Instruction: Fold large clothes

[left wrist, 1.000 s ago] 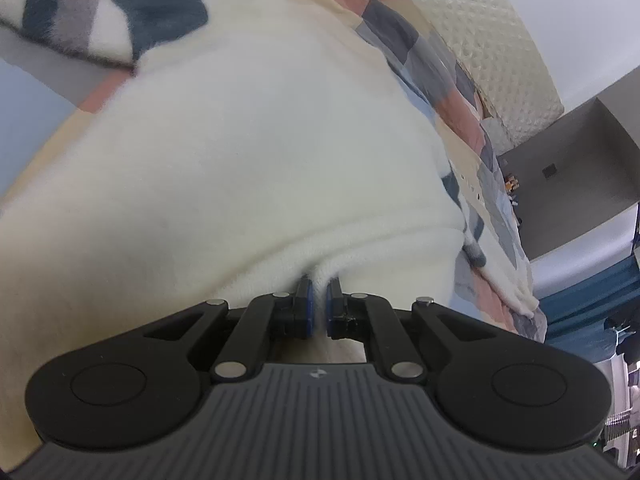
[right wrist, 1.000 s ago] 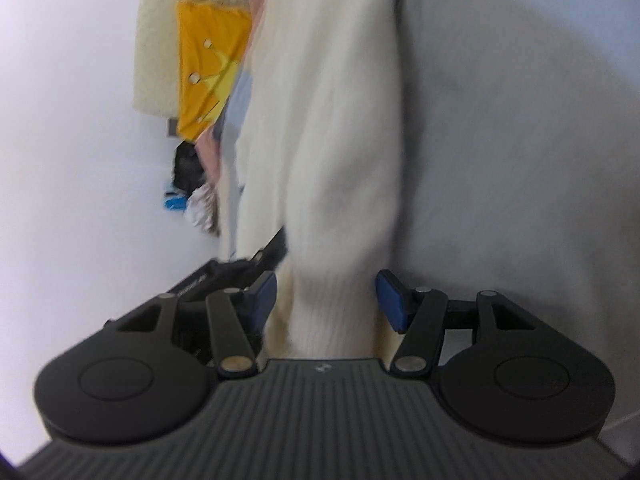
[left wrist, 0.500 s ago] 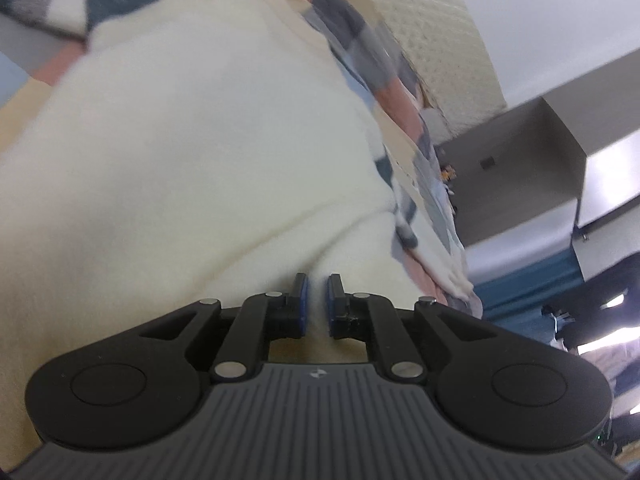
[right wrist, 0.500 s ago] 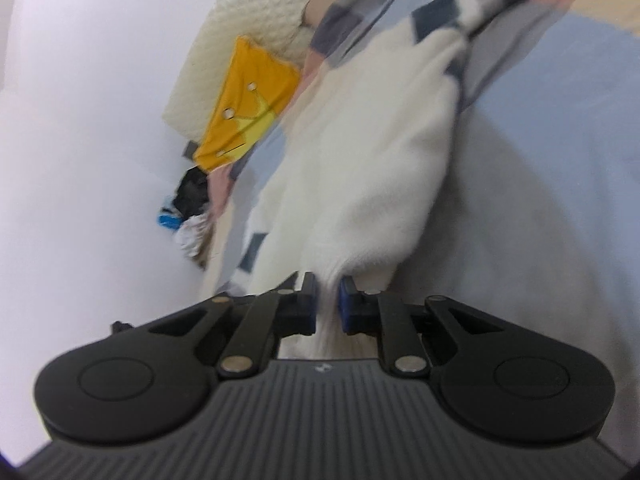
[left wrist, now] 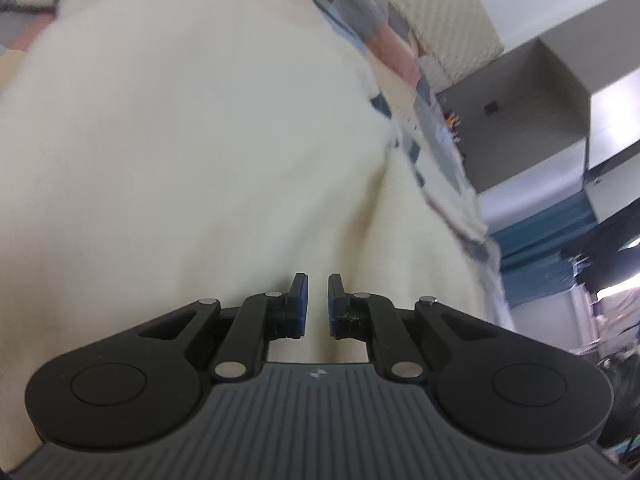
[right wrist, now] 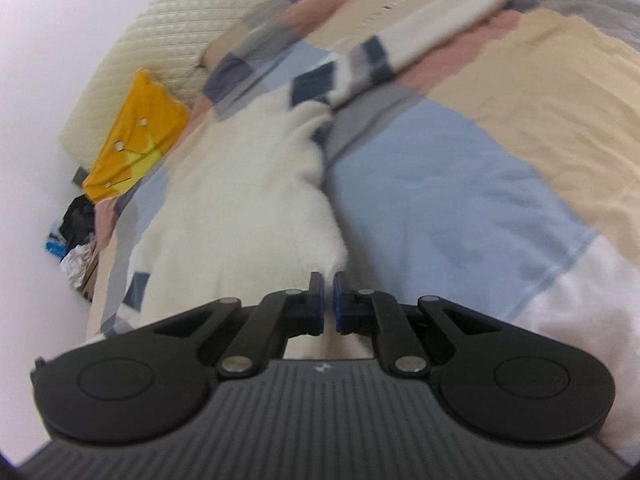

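Note:
A large cream sweater with dark blue and grey blocks lies on a patchwork bedspread. It fills most of the left wrist view. My left gripper is shut on a fold of its cream fabric, which shows in the narrow gap between the pads. In the right wrist view the sweater runs from the bed up to my right gripper. Its jaws are closing the last bit, and the pads pinch the sweater's edge. One sleeve stretches away to the upper right.
A cream quilted headboard stands at the far end of the bed, with a yellow garment against it. A dark heap of things lies beside the bed. A grey cabinet and a blue curtain are to the right.
My right gripper went from open around the sweater's edge to pinching it, then rose and rolled, so the bed now shows. My left gripper shifted sideways, still gripping the fabric.

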A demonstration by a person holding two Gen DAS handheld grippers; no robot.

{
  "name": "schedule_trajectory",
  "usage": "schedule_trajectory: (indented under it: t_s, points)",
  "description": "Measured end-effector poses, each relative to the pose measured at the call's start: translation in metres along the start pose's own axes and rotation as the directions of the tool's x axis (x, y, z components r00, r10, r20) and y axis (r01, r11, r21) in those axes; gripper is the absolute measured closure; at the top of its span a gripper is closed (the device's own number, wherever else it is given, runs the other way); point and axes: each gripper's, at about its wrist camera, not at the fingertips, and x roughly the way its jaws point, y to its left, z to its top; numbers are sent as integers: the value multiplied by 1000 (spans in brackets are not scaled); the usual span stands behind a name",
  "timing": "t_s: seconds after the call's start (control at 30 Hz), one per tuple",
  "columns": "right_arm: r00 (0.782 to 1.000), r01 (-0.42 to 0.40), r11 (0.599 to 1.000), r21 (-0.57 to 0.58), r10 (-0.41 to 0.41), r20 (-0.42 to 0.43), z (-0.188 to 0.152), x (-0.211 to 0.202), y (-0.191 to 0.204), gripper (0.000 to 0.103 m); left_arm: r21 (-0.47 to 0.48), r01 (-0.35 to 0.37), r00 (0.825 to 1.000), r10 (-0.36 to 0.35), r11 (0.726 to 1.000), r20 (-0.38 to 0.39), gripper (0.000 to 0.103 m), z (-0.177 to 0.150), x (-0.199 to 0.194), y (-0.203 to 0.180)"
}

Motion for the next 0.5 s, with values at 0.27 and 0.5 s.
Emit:
schedule_trajectory:
  t_s: [0.27,0.5]
  points:
    - [978,196,980,14,-197,72,41,-7,-8,96,27,-66,998,66,997,18,93,-6,-22,-8]
    - [962,272,948,167,-269,-44,55,9,-46,96,-55,-184,977,188,981,103,60,-7,-81,11]
